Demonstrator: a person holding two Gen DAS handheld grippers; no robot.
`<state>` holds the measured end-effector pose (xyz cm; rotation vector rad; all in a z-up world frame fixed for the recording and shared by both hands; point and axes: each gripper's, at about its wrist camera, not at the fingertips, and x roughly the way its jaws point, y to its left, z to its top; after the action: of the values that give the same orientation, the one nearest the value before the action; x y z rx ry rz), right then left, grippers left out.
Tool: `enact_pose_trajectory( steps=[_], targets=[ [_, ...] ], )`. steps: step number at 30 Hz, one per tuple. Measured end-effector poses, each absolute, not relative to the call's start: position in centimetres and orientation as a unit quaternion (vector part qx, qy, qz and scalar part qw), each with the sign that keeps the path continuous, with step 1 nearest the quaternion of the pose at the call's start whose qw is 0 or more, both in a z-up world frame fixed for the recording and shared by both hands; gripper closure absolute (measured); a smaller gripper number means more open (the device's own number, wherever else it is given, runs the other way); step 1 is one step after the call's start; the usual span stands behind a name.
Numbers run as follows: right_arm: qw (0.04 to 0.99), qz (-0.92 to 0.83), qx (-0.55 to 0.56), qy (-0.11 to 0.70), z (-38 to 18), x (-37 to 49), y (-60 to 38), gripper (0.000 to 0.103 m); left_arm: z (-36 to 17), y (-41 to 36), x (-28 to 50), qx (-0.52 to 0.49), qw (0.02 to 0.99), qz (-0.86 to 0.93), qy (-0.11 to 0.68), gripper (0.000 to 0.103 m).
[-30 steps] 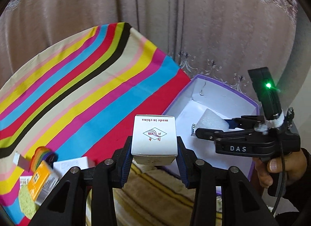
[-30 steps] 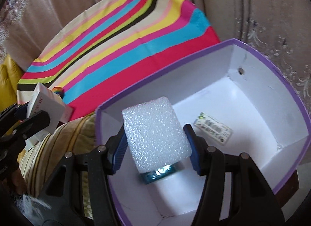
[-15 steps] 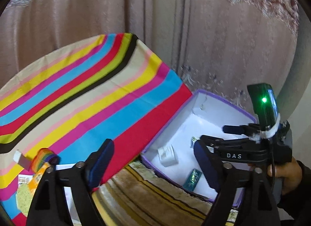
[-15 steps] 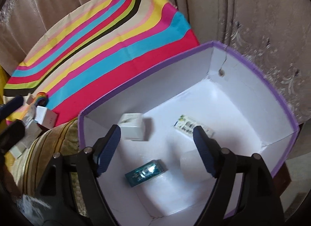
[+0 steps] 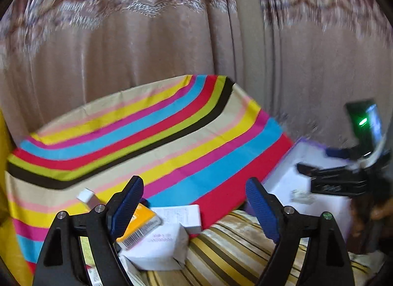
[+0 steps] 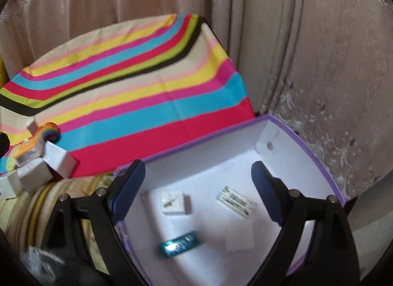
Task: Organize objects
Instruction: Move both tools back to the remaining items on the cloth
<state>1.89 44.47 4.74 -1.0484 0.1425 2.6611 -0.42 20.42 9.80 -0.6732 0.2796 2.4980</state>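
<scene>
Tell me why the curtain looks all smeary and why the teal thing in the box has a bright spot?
Left wrist view: the curtain and the other gripper are streaked by motion blur; straight edges bend because the lens is a fisheye. Right wrist view: sharper, though still a little soft; the shiny teal packet in the purple box catches a spot of glare.
</scene>
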Motion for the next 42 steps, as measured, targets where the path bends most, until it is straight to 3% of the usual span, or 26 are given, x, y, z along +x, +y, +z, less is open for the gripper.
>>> enact_pose_trajectory(
  steps=[8, 12, 21, 30, 42],
  targets=[
    [0.021, 0.905, -0.411, 0.104, 3.9, -1.1, 41.7, 0.012, 9.1, 15.1, -2.2, -0.315, 0.240, 0.918, 0.017, 0.017],
    [0.002, 0.907, -0.414, 0.080, 4.7, -3.1, 38.8, 0.012, 8.6, 12.2, -2.4, -0.320, 0.209, 0.924, -0.014, 0.017],
    [-0.043, 0.901, -0.412, 0.125, 5.9, -6.5, 33.7, 0.012, 8.1, 9.1, -2.9, -0.317, 0.179, 0.930, -0.037, 0.017],
    [-0.060, 0.903, -0.424, 0.044, 4.7, -3.0, 29.7, 0.012, 6.8, 5.2, -2.7, -0.356, 0.142, 0.921, -0.072, 0.017],
    [-0.113, 0.894, -0.431, 0.042, 4.5, -4.6, 26.9, 0.012, 5.3, 1.9, -3.1, -0.381, 0.113, 0.911, -0.111, 0.017]
  ],
)
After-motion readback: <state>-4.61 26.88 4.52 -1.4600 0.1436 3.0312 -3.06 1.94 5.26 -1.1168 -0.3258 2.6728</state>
